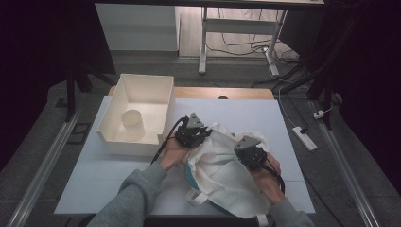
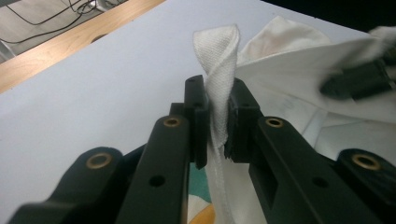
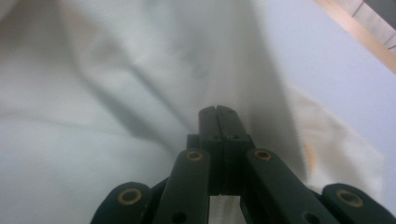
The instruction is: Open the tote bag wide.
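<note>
A white cloth bag lies crumpled on the pale table, with a teal patch showing at its lower left edge. My left gripper sits at the bag's upper left. In the left gripper view it is shut on a twisted white strap of the bag. My right gripper rests on the bag's right side. In the right gripper view its jaws are pressed together, and folds of the cloth run into the tips.
An open white bin stands at the table's back left, with a pale cylinder inside. A wooden edge runs behind the table. A power strip and cables lie on the floor to the right.
</note>
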